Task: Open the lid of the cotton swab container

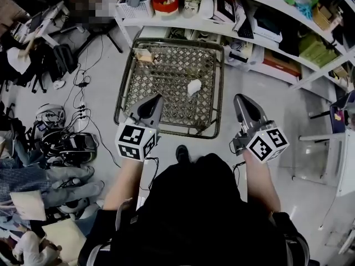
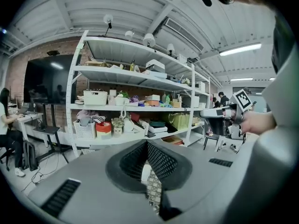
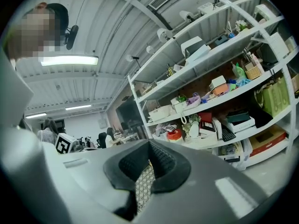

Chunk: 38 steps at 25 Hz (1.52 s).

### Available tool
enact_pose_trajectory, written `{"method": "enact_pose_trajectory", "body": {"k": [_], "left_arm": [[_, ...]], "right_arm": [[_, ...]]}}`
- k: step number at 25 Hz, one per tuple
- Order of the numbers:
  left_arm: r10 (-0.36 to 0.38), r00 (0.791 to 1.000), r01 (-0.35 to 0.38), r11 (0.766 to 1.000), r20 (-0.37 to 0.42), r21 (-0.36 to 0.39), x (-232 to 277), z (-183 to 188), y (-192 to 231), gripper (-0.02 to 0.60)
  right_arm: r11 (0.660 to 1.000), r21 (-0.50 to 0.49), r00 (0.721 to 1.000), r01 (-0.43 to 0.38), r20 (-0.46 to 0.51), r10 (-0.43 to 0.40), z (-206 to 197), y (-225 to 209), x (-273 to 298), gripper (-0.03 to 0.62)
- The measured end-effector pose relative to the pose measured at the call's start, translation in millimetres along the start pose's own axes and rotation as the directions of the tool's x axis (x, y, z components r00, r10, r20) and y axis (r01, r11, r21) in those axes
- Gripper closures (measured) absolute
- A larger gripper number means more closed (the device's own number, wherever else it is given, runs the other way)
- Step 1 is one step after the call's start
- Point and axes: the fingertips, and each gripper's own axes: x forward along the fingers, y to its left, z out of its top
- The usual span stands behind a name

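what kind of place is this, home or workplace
Probably a workplace, a lab or workshop: white shelves crowded with baskets, cables tangled on the floor, a person seated at a desk.

No words or numbers could be read. Only patterned square markers (image 1: 133,142) showed, on the left gripper (image 1: 157,98) and right gripper (image 1: 240,98).

Shelving (image 1: 188,23) hems the table (image 1: 166,76) (far side only).

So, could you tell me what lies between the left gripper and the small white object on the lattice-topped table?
Only bare lattice of the table; the head view shows nothing else between left gripper and small white object.
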Motion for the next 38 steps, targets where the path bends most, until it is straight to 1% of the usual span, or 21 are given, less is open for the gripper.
{"method": "enact_pose_trajectory", "body": {"k": [4,9,17,20,23,28,34,36,38], "left_arm": [[-0.002,1.0,0.002,1.0,-0.009,-0.022,10.3,-2.2,7.6,0.583],[0.0,1.0,-0.001,1.0,-0.03,-0.016,31.0,-3.9,4.2,0.583],[0.036,0.999,-0.036,0.999,-0.034,-0.018,72.7,11.0,-18.9,0.583],[0.051,0.998,-0.052,0.998,-0.028,-0.035,83.7,12.0,-25.4,0.583],[0.058,0.998,-0.058,0.998,-0.027,-0.032,93.8,9.1,-29.4,0.583],[0.032,0.998,-0.034,0.999,-0.05,-0.037,104.3,-6.8,-26.2,0.583],[-0.001,0.995,-0.002,1.0,-0.103,-0.03,115.4,-36.3,-10.3,0.581],[-0.021,0.992,0.017,0.999,-0.123,-0.032,120.5,-45.2,-7.2,0.567],[-0.04,0.99,0.036,0.999,-0.138,-0.027,128.4,-52.4,-1.6,0.537]], "right_arm": [[1.0,0.009,1.0,-0.002,-0.019,0.002,-3.0,-5.0,11.2,0.585],[1.0,0.019,0.999,-0.016,-0.037,0.017,-2.4,-25.4,21.4,0.585],[0.996,0.048,0.995,-0.081,-0.05,0.083,12.7,-70.2,32.1,0.585],[0.992,0.061,0.992,-0.11,-0.059,0.113,12.5,-80.5,34.0,0.585],[0.989,0.068,0.988,-0.13,-0.075,0.135,7.7,-88.5,40.5,0.585],[0.988,0.092,0.985,-0.123,-0.109,0.132,-7.5,-91.3,52.9,0.585],[0.989,0.106,0.978,-0.101,-0.171,0.118,-33.5,-88.2,70.5,0.585],[0.99,0.117,0.976,-0.084,-0.19,0.105,-40.8,-89.8,76.7,0.585],[0.989,0.124,0.975,-0.075,-0.199,0.099,-47.1,-90.8,86.0,0.585]]}}
